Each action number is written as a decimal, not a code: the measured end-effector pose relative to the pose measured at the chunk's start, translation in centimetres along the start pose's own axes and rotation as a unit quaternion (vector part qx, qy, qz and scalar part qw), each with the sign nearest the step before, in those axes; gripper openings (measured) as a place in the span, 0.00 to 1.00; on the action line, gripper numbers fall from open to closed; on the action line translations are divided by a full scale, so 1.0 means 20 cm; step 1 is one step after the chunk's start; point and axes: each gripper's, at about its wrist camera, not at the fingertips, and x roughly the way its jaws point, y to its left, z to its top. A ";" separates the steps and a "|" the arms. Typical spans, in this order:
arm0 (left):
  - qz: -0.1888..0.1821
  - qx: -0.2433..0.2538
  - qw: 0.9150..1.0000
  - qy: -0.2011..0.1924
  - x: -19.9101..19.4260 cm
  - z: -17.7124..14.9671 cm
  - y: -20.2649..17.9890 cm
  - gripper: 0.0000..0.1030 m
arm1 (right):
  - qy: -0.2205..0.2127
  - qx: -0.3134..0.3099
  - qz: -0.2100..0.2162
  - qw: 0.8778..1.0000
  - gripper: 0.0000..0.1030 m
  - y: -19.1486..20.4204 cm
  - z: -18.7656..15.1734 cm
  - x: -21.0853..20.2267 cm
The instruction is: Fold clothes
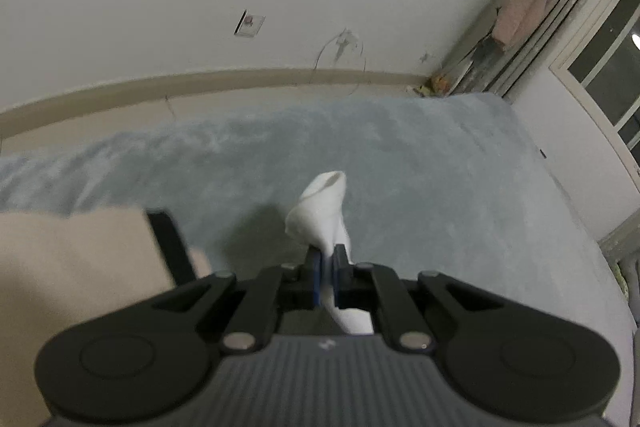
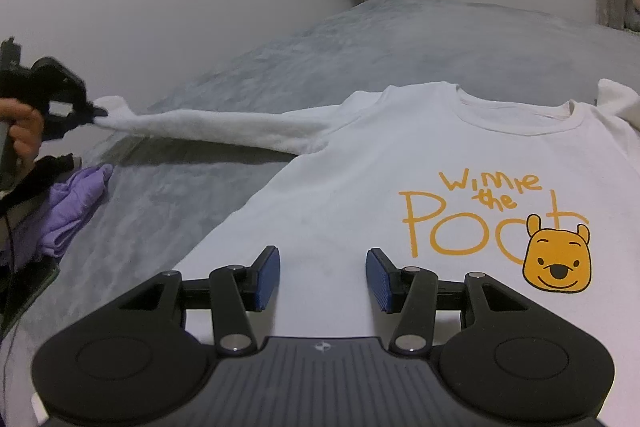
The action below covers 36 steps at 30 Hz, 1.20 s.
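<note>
Right gripper (image 2: 322,277): black linkage arms, silver pivot screws, blue ribbed pads (grey ridged body).

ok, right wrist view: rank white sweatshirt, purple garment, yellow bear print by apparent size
1. white sweatshirt, by far the largest, spread across the bed.
2-3. purple garment and yellow bear print look about alike; the garment is bunched and partly cut off at the frame edge, so I won't rank them.

Sweatshirt (image 2: 360,195) hem hidden (right sleeve cropped).
</note>
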 end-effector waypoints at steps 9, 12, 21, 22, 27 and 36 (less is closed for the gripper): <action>0.009 0.024 0.999 0.025 -0.10 -0.03 0.08 0.15 | 0.000 0.007 0.006 1.000 0.46 -0.01 0.01 0.00; 0.008 0.057 0.998 -0.014 -0.17 0.04 0.00 0.35 | -0.001 0.008 0.006 1.000 0.46 -0.01 0.01 0.00; -0.080 0.273 0.956 0.077 0.10 -0.08 -0.50 0.53 | -0.001 0.008 0.004 1.000 0.46 -0.01 0.01 0.01; -0.083 0.300 0.946 0.092 0.16 -0.13 -0.57 0.53 | -0.001 0.008 0.004 1.000 0.46 -0.01 0.00 0.01; -0.117 0.388 0.905 0.127 0.38 -0.31 -0.84 0.53 | -0.001 0.010 0.007 1.000 0.46 -0.03 0.01 0.01; -0.201 0.431 0.867 0.147 0.64 -0.55 -1.20 0.66 | -0.010 0.031 0.000 0.999 0.46 -0.12 0.02 -0.04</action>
